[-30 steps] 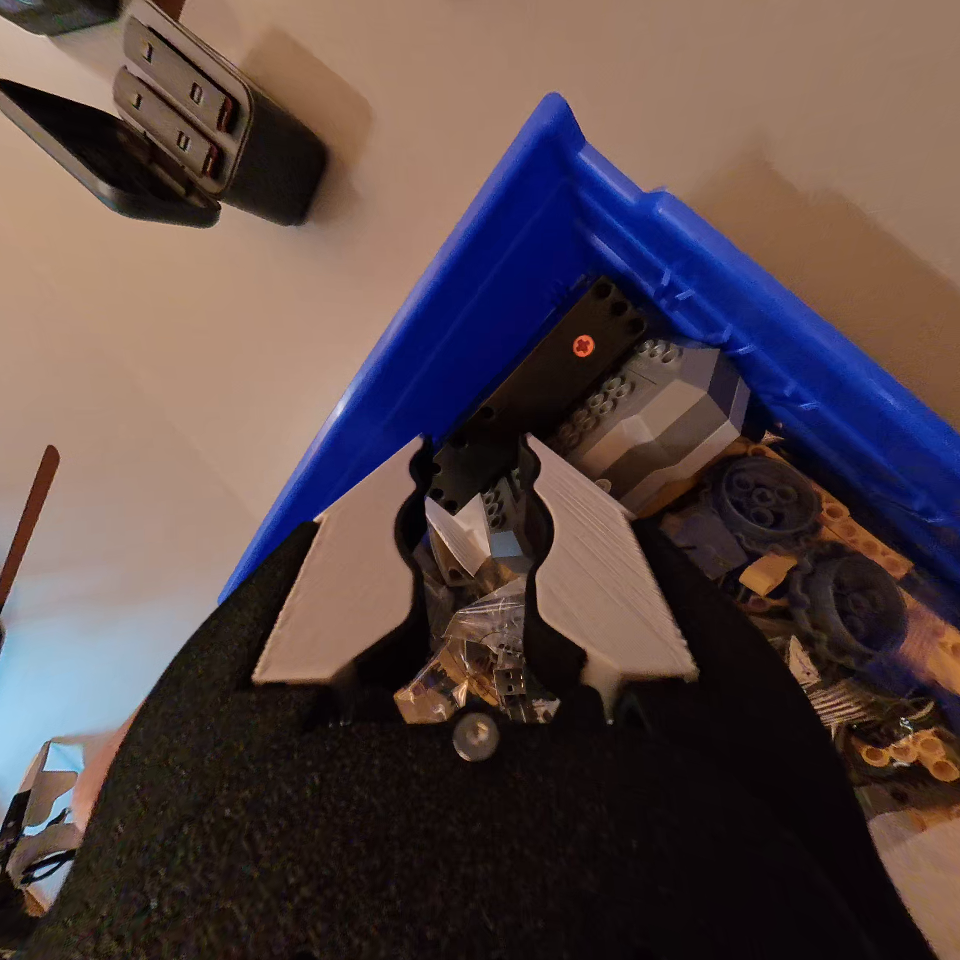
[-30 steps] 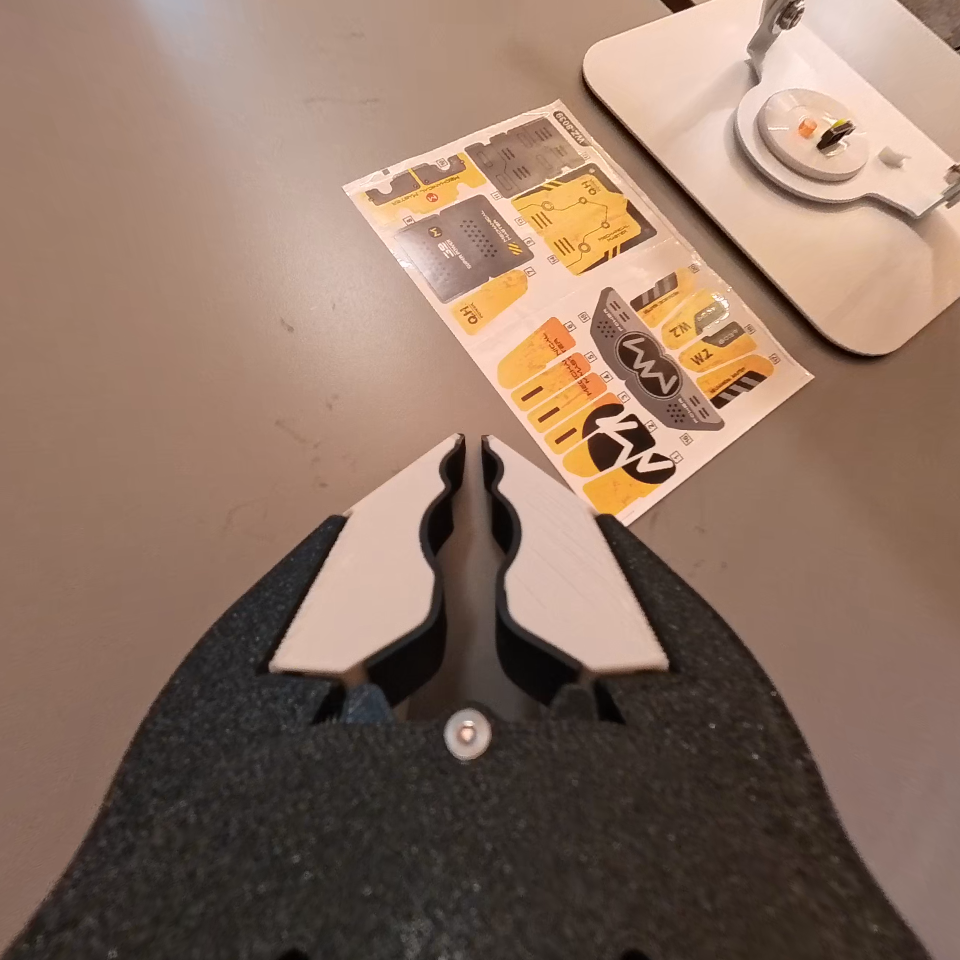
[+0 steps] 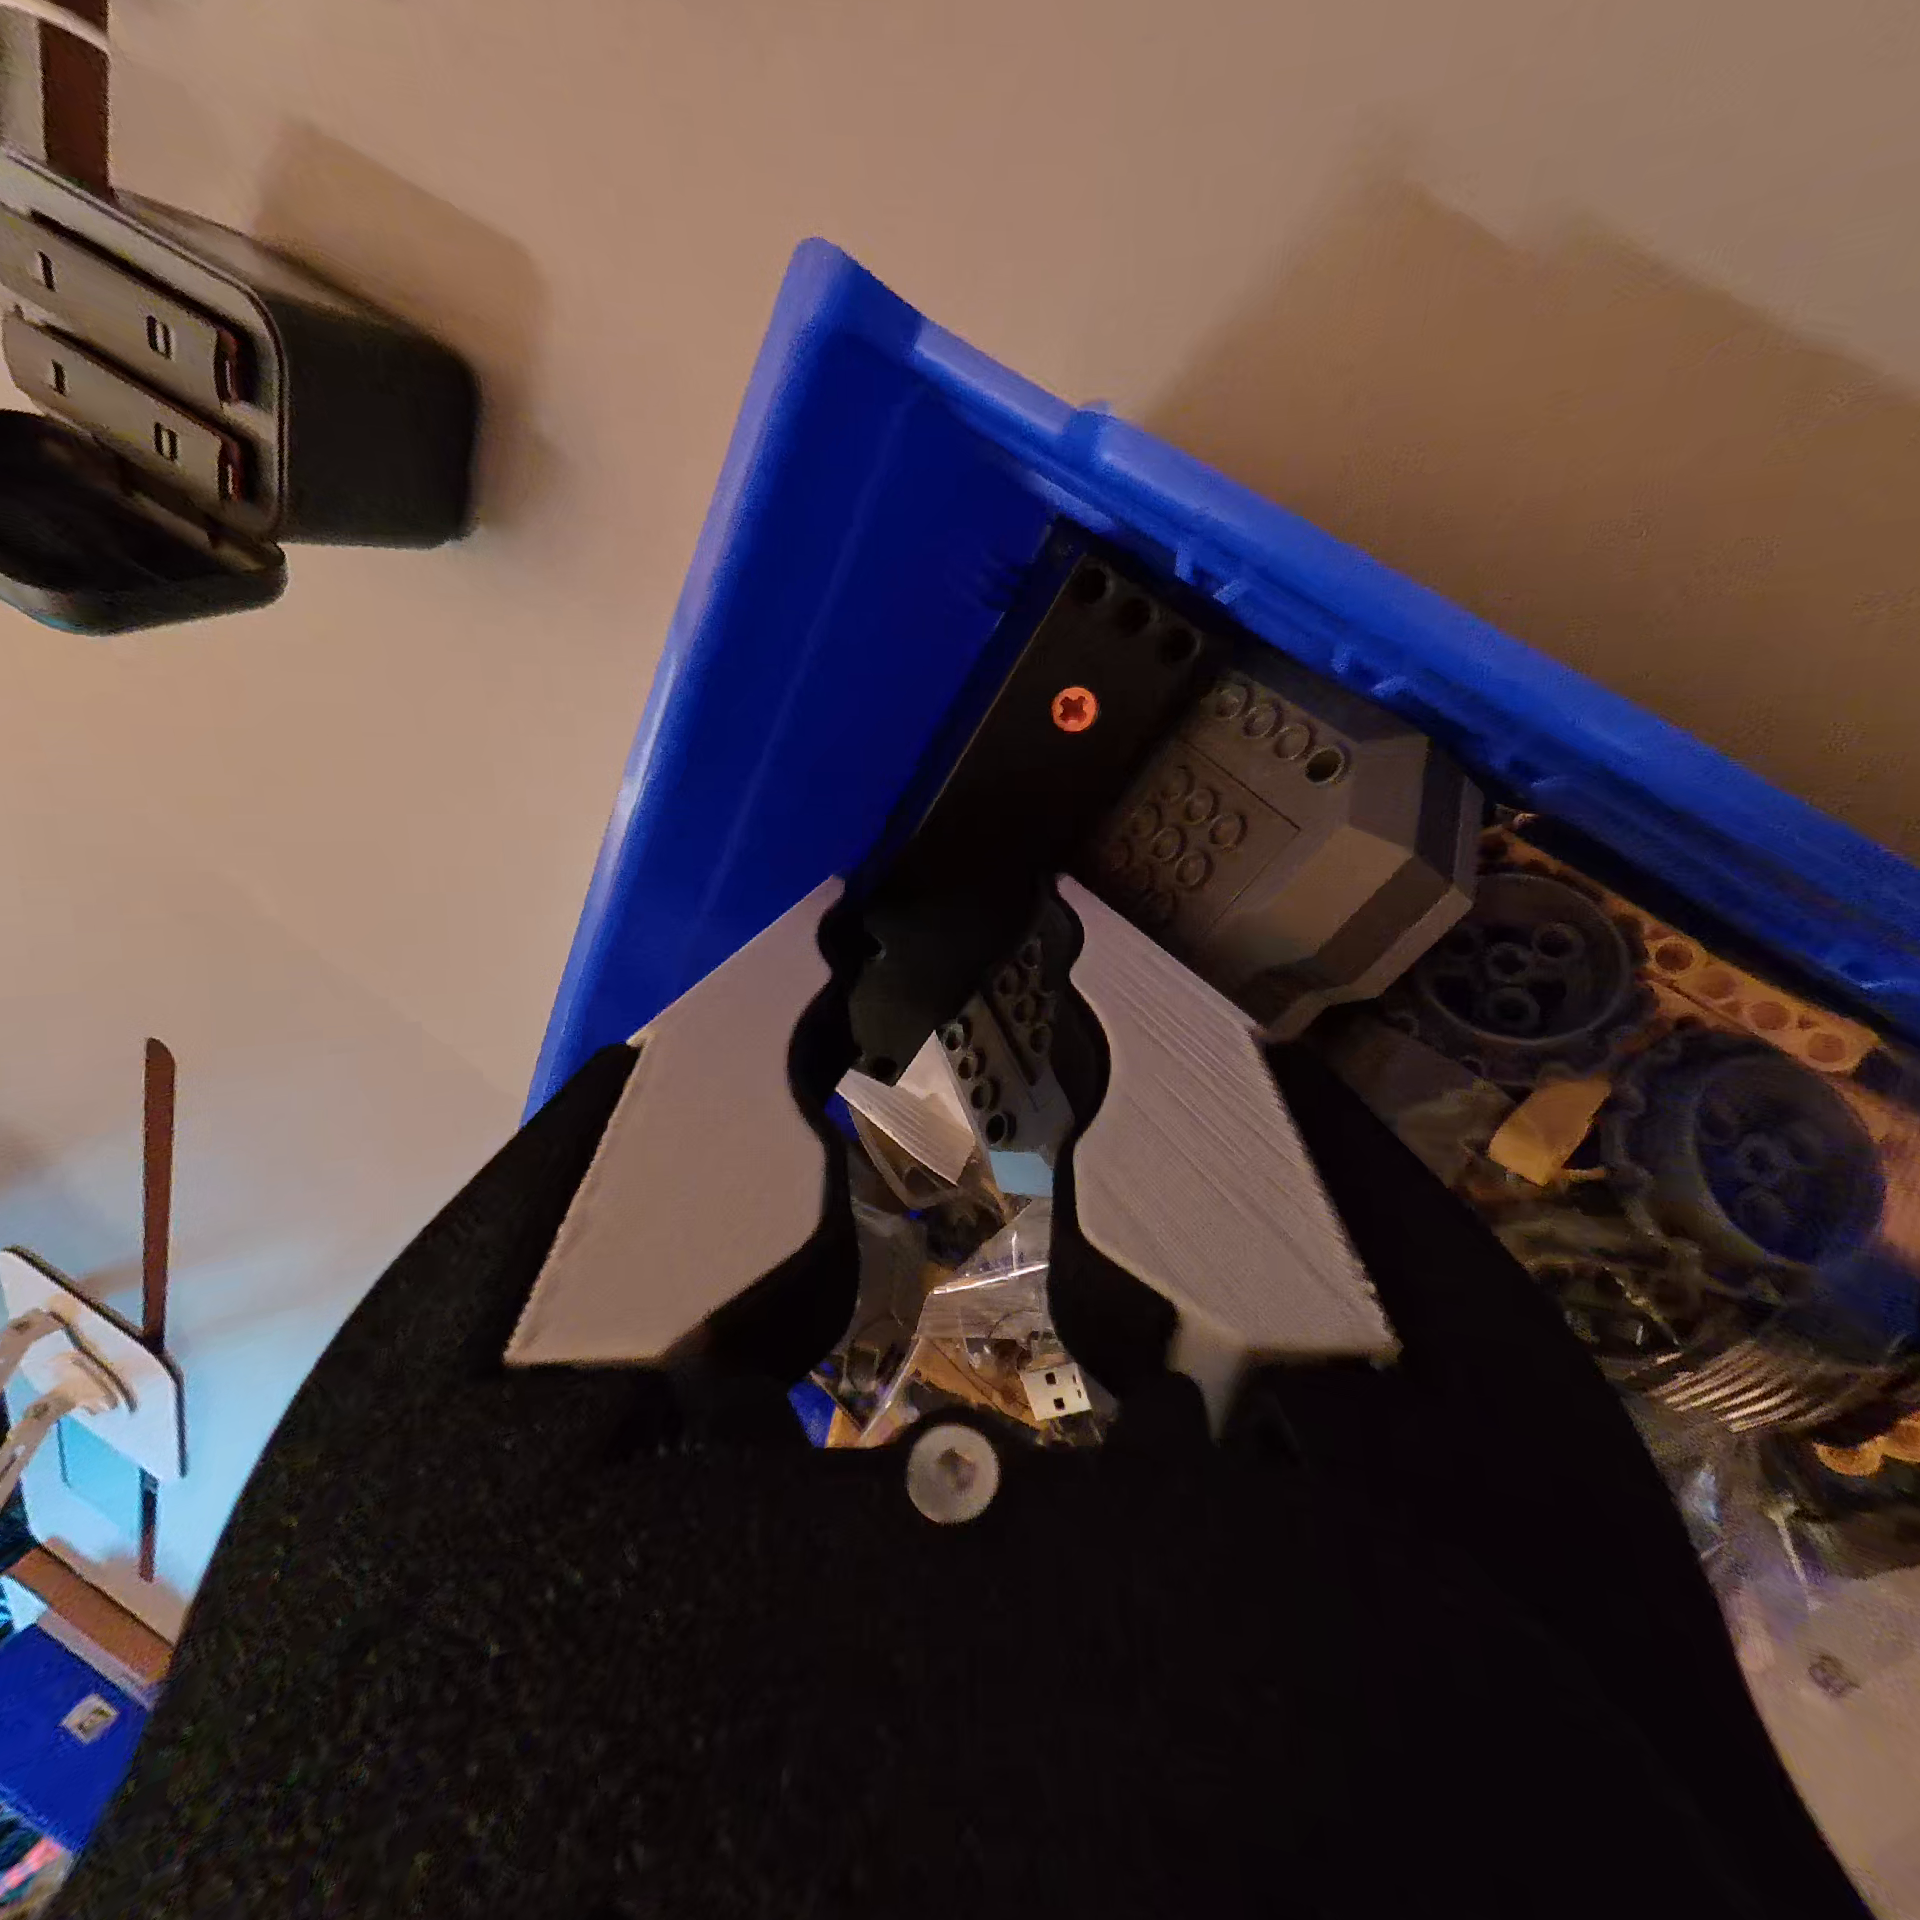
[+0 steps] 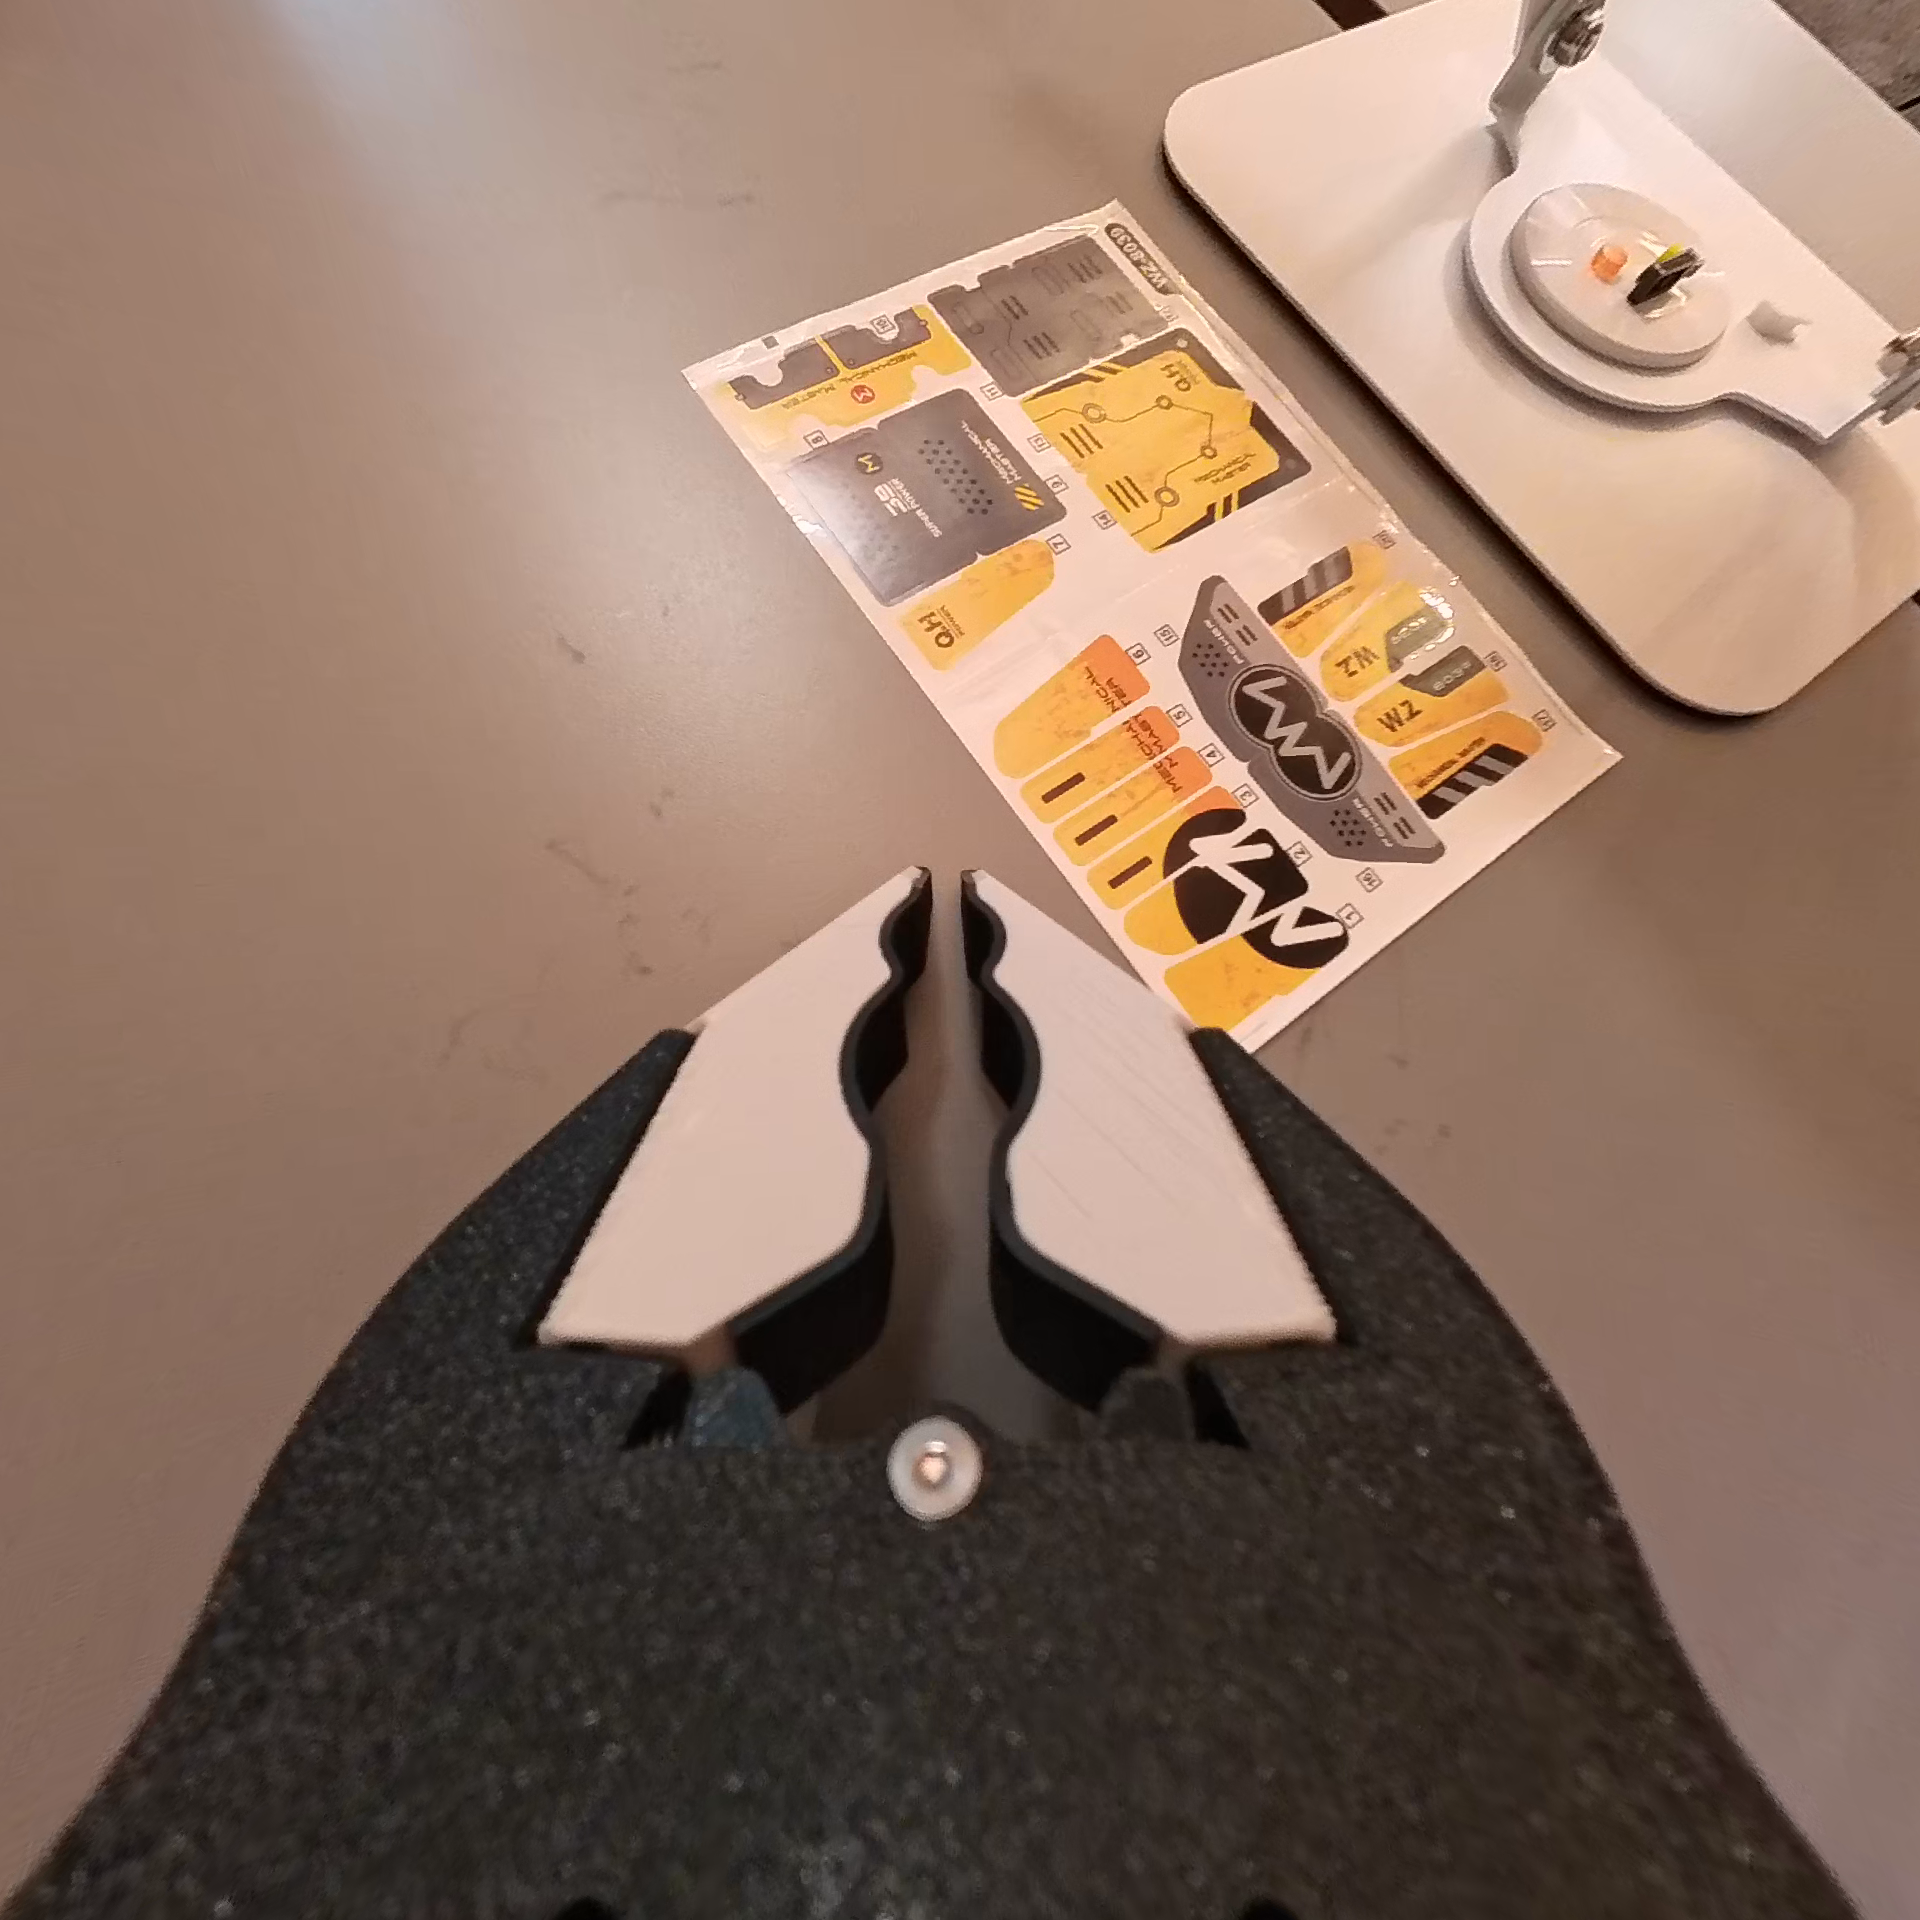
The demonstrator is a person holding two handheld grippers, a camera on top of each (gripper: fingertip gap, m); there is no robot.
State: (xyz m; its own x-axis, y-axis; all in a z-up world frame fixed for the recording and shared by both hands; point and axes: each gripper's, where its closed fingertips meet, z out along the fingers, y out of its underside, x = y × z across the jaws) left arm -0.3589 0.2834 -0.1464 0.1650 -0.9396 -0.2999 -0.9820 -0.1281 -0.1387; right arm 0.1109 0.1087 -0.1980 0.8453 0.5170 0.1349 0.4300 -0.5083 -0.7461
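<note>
My left gripper [image 3: 951, 894] is open inside a blue plastic bin [image 3: 831, 644], near its corner. The tips stand either side of the near end of a long black block [image 3: 997, 831] with an orange cross pin. A dark grey studded brick [image 3: 1013, 1023] and a clear bag of small parts [image 3: 987, 1299] lie between the fingers [image 3: 717, 1174]. My right gripper [image 4: 945, 883] is shut and empty, just above the brown-grey table [image 4: 416, 520]. It sits at the near left corner of a yellow, black and grey sticker sheet [image 4: 1143, 644].
The bin also holds a large grey block [image 3: 1299, 862], dark wheels [image 3: 1507, 966], tan beams and a spring. A black case with metal latches [image 3: 208, 416] stands left of the bin. A white stand base [image 4: 1558, 343] with a round plate lies at the far right of the table. My right fingertips sit around 50 centimeters from my left ones.
The left gripper has swung and crept toward the bin corner; the black block now reaches further between its tips. The right gripper has not moved.
</note>
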